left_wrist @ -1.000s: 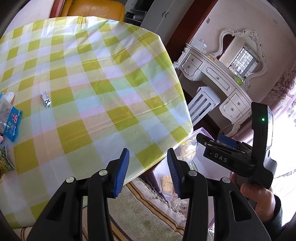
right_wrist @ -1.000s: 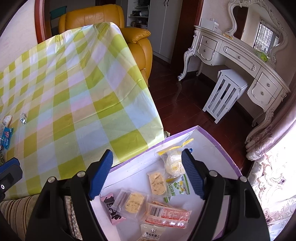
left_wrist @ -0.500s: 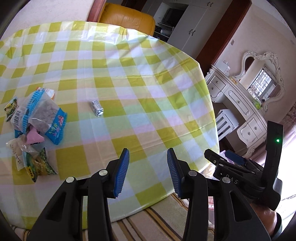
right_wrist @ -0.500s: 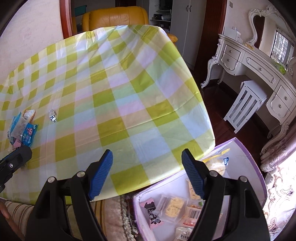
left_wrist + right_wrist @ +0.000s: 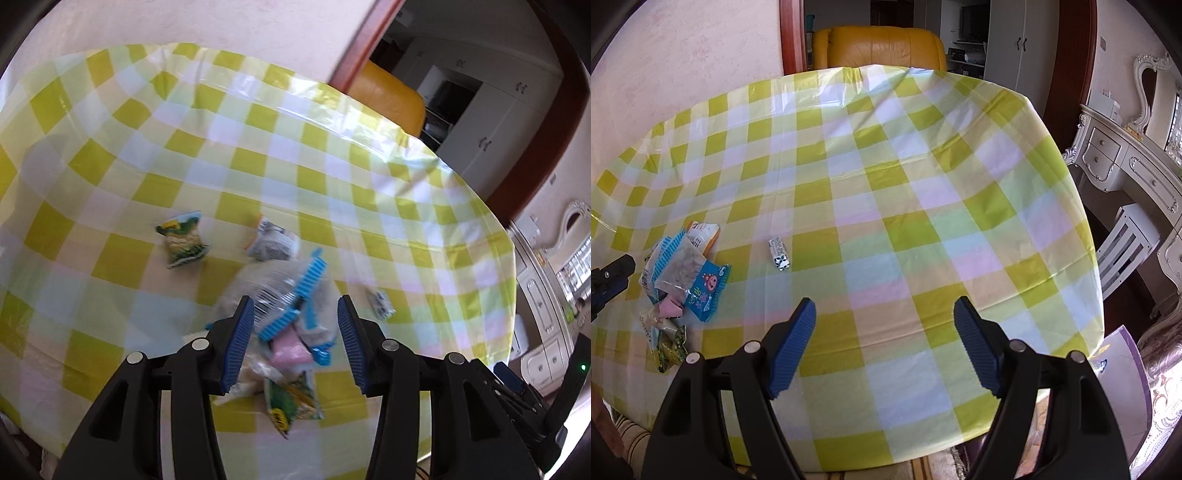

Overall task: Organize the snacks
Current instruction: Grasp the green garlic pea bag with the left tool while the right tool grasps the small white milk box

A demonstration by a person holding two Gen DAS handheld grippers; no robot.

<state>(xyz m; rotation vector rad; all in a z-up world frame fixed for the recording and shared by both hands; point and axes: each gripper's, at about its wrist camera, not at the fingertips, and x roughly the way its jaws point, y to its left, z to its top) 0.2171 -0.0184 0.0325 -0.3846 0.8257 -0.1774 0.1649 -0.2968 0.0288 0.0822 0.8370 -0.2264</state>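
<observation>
A pile of snack packets lies on the checked tablecloth (image 5: 332, 184). Its top is a clear bag with blue edges (image 5: 291, 299), also in the right wrist view (image 5: 690, 277). A pink packet (image 5: 290, 350) and a green packet (image 5: 291, 402) lie under it. My left gripper (image 5: 295, 347) is open, its jaws either side of the pile, just above it. A separate green packet (image 5: 183, 243), a white-and-orange packet (image 5: 273, 242) and a small white candy (image 5: 380, 302) lie nearby. My right gripper (image 5: 882, 347) is open and empty above the table's near part.
A purple-rimmed box (image 5: 1123, 354) sits low off the table's right edge. A yellow armchair (image 5: 879, 46) stands behind the table. A white dresser (image 5: 1134, 162) and white stool (image 5: 1126, 236) are at the right.
Both grippers have swung left from the box over the table. The left gripper has come down over the snack pile, which now sits between its open jaws.
</observation>
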